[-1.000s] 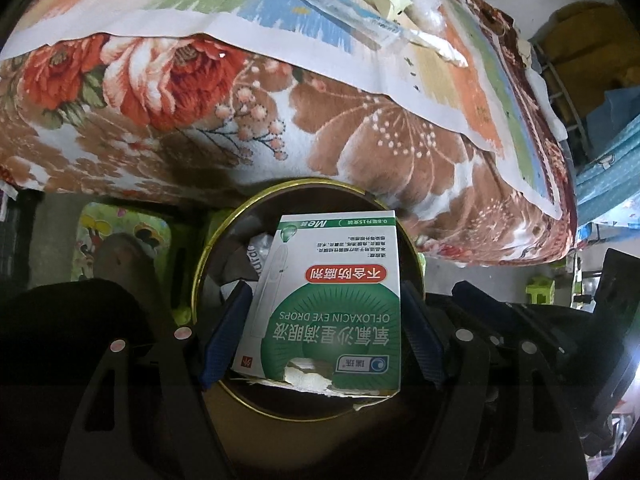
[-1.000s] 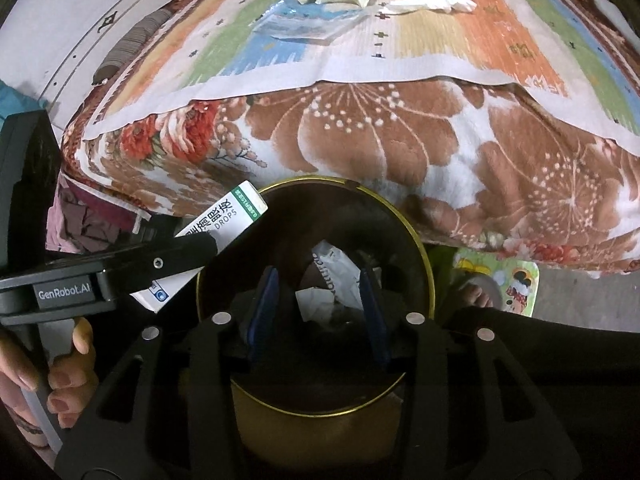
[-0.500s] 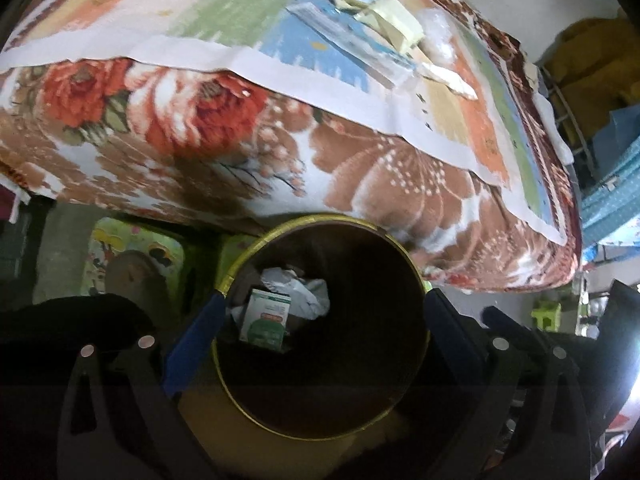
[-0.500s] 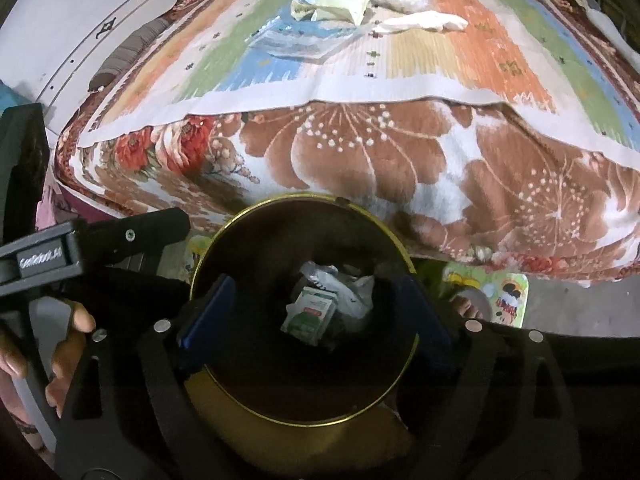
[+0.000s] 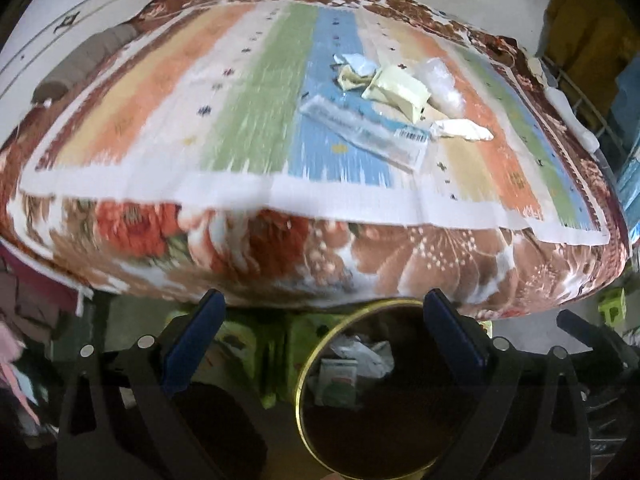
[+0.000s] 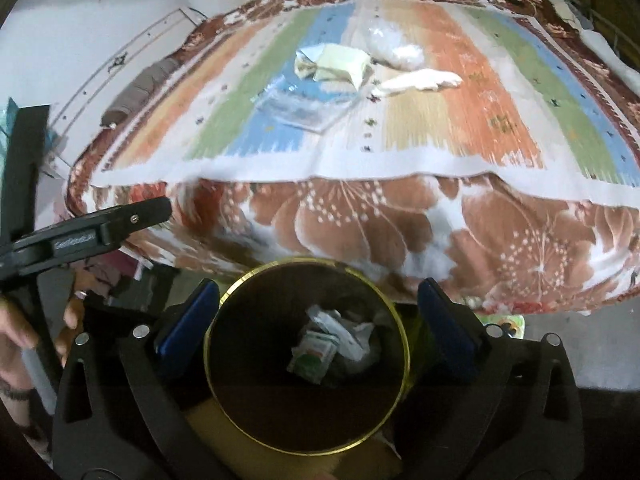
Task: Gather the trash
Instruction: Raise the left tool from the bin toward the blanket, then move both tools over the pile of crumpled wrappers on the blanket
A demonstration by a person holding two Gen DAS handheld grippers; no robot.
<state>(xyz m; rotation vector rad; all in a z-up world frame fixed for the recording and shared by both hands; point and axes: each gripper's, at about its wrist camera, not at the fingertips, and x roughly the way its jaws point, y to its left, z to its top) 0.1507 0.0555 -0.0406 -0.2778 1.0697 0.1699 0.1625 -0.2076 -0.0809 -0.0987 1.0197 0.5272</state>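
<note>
A dark round bin with a gold rim (image 5: 298, 400) (image 6: 206, 352) stands on the floor against the bed. Inside lie a green-and-white eye-drops box (image 5: 338, 380) (image 6: 314, 354) and crumpled paper (image 5: 368, 354) (image 6: 340, 328). My left gripper (image 5: 323, 296) is open and empty, above the bin's left side. My right gripper (image 6: 318, 285) hangs over the bin, its jaws opening with nothing between them. On the bed lie a pale yellow packet (image 5: 396, 88) (image 6: 340, 62), a clear plastic sleeve (image 5: 364, 130) (image 6: 300, 110), a white tissue (image 5: 460, 128) (image 6: 420, 80) and a clear bag (image 5: 442, 84) (image 6: 392, 46).
The bed carries a striped mat (image 5: 260, 120) (image 6: 460, 120) over a brown flowered blanket (image 5: 440, 264) (image 6: 360, 224) that hangs down to the bin. A hand (image 6: 16, 340) holds the left gripper's body (image 6: 100, 228) at the right view's left edge. A green stool (image 5: 612, 308) stands far right.
The left gripper let go of the eye-drops box, which now lies in the bin. Both grippers opened wide and rose, and the views tilted up toward the bed top.
</note>
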